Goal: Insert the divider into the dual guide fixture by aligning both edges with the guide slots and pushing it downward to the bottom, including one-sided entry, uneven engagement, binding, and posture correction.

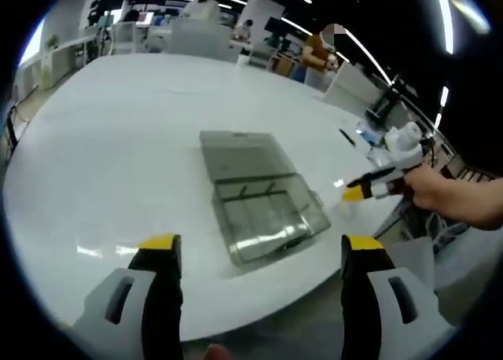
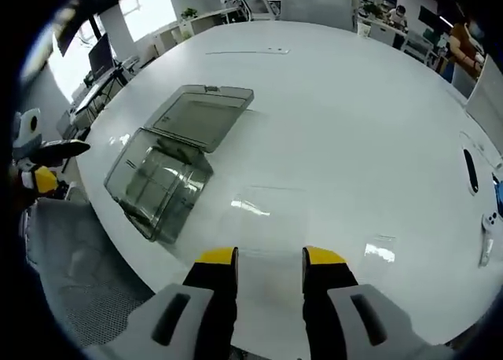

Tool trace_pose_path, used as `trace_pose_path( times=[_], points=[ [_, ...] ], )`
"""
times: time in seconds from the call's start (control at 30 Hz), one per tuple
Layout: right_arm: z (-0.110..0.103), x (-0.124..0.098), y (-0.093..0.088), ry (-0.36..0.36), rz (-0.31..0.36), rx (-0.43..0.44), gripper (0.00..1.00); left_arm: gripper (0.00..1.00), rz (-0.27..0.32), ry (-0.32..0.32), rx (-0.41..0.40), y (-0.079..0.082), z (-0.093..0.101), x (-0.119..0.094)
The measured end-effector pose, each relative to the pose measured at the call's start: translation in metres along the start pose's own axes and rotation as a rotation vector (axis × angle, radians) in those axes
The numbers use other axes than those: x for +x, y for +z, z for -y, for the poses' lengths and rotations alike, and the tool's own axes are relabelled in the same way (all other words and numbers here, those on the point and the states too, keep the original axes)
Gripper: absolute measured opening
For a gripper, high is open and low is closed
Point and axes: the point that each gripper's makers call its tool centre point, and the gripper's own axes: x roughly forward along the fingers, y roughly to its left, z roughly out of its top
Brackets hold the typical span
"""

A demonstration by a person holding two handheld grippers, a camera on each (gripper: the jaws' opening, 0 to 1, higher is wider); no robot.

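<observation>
Jaws of the left gripper (image 1: 259,254) stand wide apart with nothing between them, hanging over the near edge of the white surface (image 1: 118,140). Just ahead of them lies the fixture (image 1: 263,199) — a clear, smoky plastic box with its lid folded back flat behind it, thin ribs showing inside the tray. I cannot make out a separate divider. The right gripper (image 1: 355,192) comes in from the right, held in a hand (image 1: 428,187), its yellow tips close to the box's right side.

In the right gripper view, the right gripper (image 2: 269,257) has its jaws a little apart, empty, over bare surface (image 2: 354,124). The fixture (image 2: 161,179) sits to the left near the surface's edge, lid open — and the left gripper (image 2: 43,171) shows at the far left.
</observation>
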Motion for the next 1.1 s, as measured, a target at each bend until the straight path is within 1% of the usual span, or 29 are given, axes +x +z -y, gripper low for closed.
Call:
trace_pose_path(
  times=[0.13,0.47,0.93,1.1],
  points=[
    [-0.005,-0.006,0.001,0.008,0.014,-0.005,0.27,0.81,-0.003,-0.007,0.007,0.000,0.003,0.001],
    [-0.023,-0.030,0.015,0.021,0.064,-0.036,0.27,0.81,-0.007,-0.013,0.013,-0.001,0.008,0.001],
    [-0.043,-0.058,0.030,0.046,0.113,-0.099,0.27,0.81,0.002,-0.036,0.023,-0.003,0.025,0.000],
    [-0.057,-0.071,0.039,0.066,0.140,-0.124,0.27,0.80,0.009,-0.042,0.024,-0.001,0.030,-0.002]
  ],
)
